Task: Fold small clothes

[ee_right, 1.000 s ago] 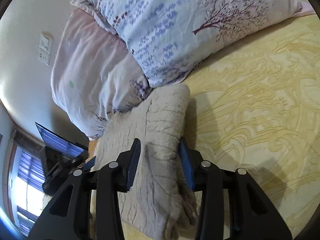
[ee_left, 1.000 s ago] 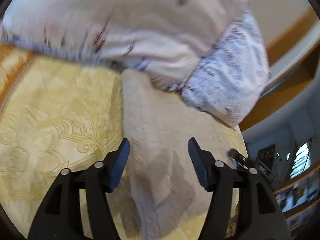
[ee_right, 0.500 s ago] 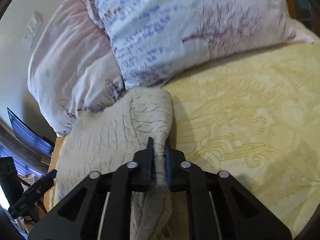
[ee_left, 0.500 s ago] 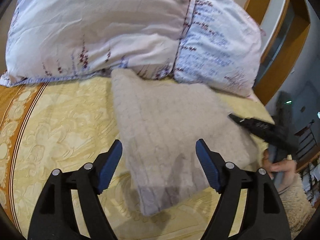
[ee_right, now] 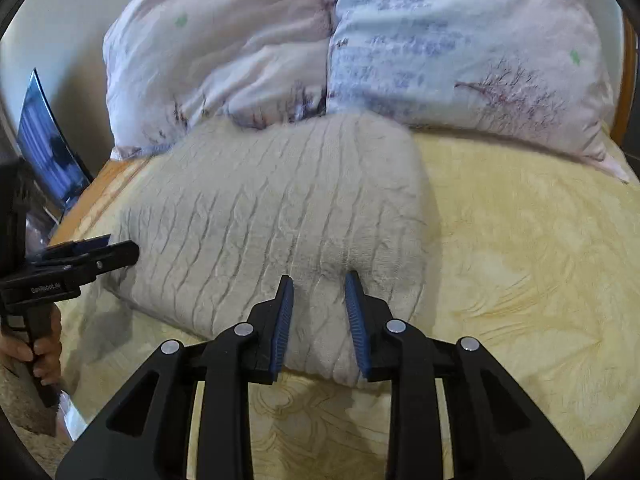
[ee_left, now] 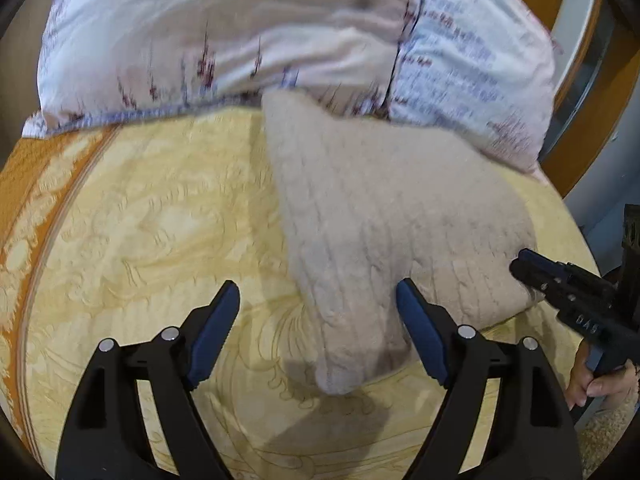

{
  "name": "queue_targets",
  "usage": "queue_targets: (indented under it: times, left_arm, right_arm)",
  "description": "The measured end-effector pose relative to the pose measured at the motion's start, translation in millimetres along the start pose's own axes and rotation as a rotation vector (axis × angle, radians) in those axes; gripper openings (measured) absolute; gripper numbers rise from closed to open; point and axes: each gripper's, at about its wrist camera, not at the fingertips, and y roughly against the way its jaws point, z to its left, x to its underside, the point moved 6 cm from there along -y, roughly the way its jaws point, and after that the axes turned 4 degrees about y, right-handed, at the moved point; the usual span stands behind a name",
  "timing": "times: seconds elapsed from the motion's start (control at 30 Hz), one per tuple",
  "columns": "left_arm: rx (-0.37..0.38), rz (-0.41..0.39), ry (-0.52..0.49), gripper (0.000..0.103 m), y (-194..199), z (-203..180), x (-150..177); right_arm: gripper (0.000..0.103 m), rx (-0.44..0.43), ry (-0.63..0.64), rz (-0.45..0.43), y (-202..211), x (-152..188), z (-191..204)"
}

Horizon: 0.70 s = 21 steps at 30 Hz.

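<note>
A folded beige cable-knit sweater [ee_left: 384,216] [ee_right: 272,208] lies on the yellow bedspread [ee_left: 152,216], its far edge against the pillows. My left gripper [ee_left: 316,292] is open wide and its jaws are still opening. The sweater's near corner lies between them, untouched by either pad. My right gripper [ee_right: 319,282] hovers over the sweater's near edge. Its jaws are opening, with knit fabric between the blue pads and a gap on each side. Each view shows the other gripper: the right gripper [ee_left: 528,268] at the sweater's right edge, the left gripper [ee_right: 116,249] at its left edge.
Two floral pillows [ee_left: 240,32] [ee_right: 460,48] lean against the headboard behind the sweater. A wooden bed frame [ee_left: 592,112] runs along the right. A hand [ee_left: 600,380] grips the right tool's handle. A dark screen [ee_right: 48,152] stands beside the bed at the left.
The right gripper, shut on a fold of the sweater half a second ago, has parted its jaws and rolled level. The left jaws widened and moved to the sweater's near corner.
</note>
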Motion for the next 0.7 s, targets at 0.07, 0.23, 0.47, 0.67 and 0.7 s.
queue_targets:
  times: [0.07, 0.23, 0.47, 0.67, 0.7]
  left_arm:
    - [-0.011, 0.009, 0.009, 0.085, -7, 2, 4]
    - [0.010, -0.042, 0.029, 0.086, 6, 5, 11]
    - [-0.015, -0.148, -0.009, 0.096, 33, 3, 29]
    - [-0.053, -0.140, -0.027, 0.101, 36, -4, 39]
    - [-0.059, -0.130, -0.032, 0.101, 36, -6, 40]
  right_arm:
    - [0.030, 0.046, 0.022, -0.010, 0, 1, 4]
    - [0.069, 0.047, -0.043, -0.095, 24, -2, -1]
    - [0.077, 0.128, -0.093, -0.154, 47, 3, -15]
    - [0.097, 0.161, -0.092, -0.177, 54, 14, -9]
    - [0.098, 0.161, -0.090, -0.169, 53, 15, -8]
